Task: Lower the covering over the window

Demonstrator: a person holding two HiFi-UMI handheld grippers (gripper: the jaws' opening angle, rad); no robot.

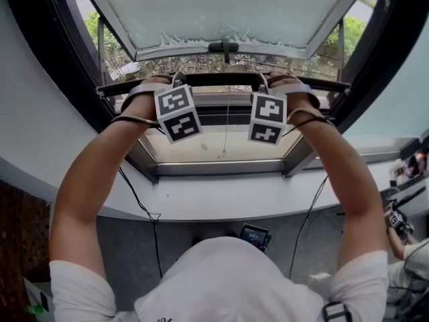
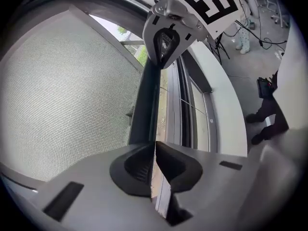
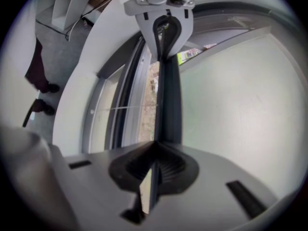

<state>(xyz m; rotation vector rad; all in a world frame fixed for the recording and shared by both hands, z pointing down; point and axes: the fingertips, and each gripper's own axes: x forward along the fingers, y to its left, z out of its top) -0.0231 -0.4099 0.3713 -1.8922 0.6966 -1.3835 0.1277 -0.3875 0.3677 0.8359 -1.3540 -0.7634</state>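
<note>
Across the window opening, partway down: item one, bottom rail (image 1: 221,79), a slim dark bar running level from one side frame to the other. Item two, mesh covering (image 2: 62,95), a fine grey weave joined to the rail and stretched over the part of the opening above it; the part below the rail is uncovered. Item three, left gripper (image 1: 173,83), jaws clenched on the rail's thin edge left of centre, marker cube facing the head camera. Item four, right gripper (image 1: 266,83), likewise pinched tight on the same rail right of centre; the pair sit near each other, one either side of the midpoint, arms raised. Item five, open sash (image 1: 228,9), swung outward beyond the mesh, greenery under it. Item six, lower frame member (image 1: 221,169), pale, well below the rail, with the curved sill (image 1: 221,203) in front of it. Step in hand, as judged: the pull-down itself, covering partly drawn, open stretch left to close. Next move calls for both hands drawing downward together at one pace, so the rail does not tilt and bind at the sides. It also calls for a firm pinch on the narrow edge, which looks apt to slip free, and for travel to end where the rail meets the lower frame member.
</note>
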